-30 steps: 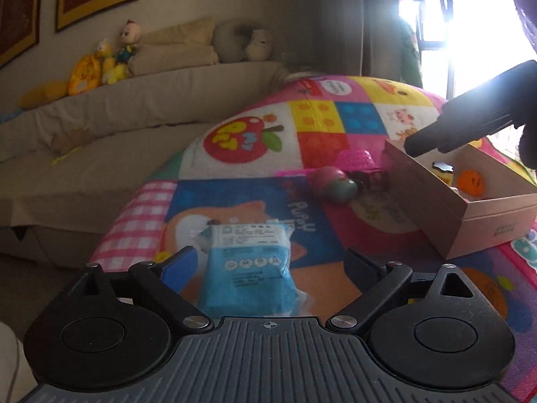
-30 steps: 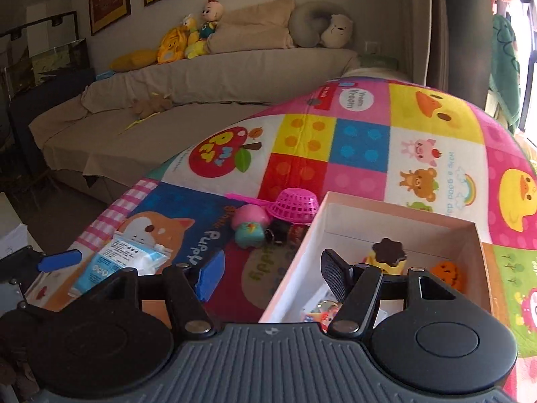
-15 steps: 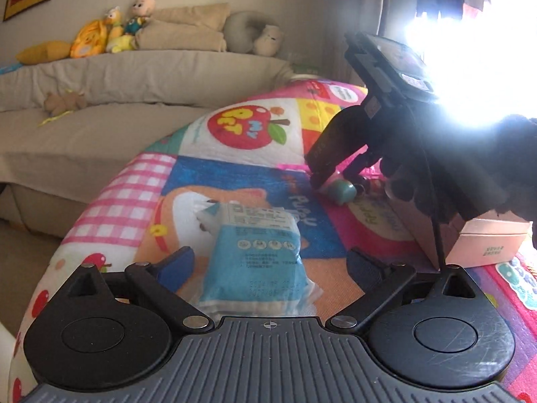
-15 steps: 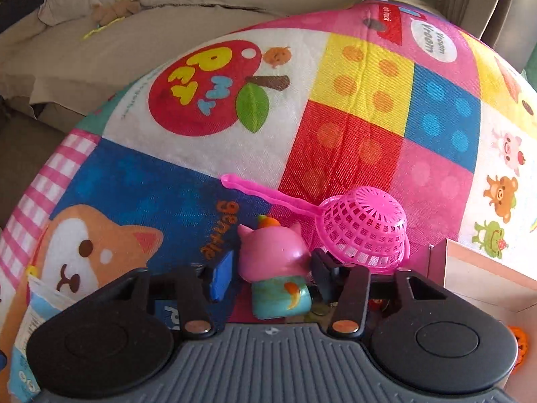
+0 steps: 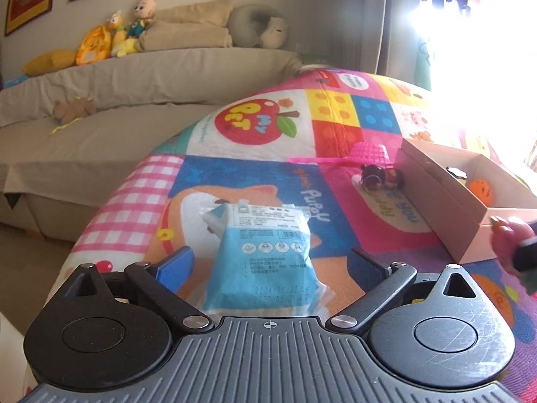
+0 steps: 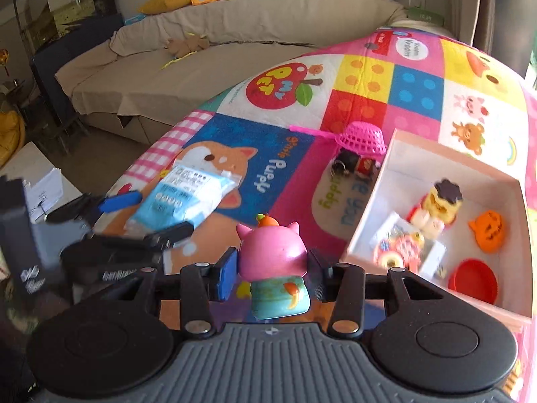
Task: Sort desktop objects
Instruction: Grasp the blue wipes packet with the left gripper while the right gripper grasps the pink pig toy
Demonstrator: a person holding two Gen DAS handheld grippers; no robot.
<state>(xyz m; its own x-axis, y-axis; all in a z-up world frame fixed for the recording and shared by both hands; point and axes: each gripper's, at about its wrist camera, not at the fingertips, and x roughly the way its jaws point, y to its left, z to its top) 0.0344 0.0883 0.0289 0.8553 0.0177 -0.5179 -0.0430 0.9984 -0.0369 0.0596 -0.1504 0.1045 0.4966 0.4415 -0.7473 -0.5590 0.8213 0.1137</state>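
Note:
My right gripper (image 6: 273, 268) is shut on a pink pig toy (image 6: 273, 252) with a teal body, held above the mat left of the cardboard box (image 6: 369, 215). The toy shows at the right edge of the left wrist view (image 5: 513, 235). My left gripper (image 5: 268, 262) is open around a blue tissue pack (image 5: 265, 252) that lies on the mat; it also shows in the right wrist view (image 6: 184, 198). The box (image 5: 446, 194) holds several small toys, among them an orange pumpkin (image 6: 488, 230) and a red lid (image 6: 473, 280).
A pink strainer (image 6: 360, 137) and a small dark keychain (image 6: 355, 164) lie on the colourful mat beside the box's far-left corner. A beige sofa (image 5: 117, 100) with plush toys stands beyond the mat. Bright window glare fills the upper right of the left wrist view.
My right gripper closed on the pink pig toy, lifted it off the mat and drew it back towards the box's near side. My left gripper stayed open around the tissue pack.

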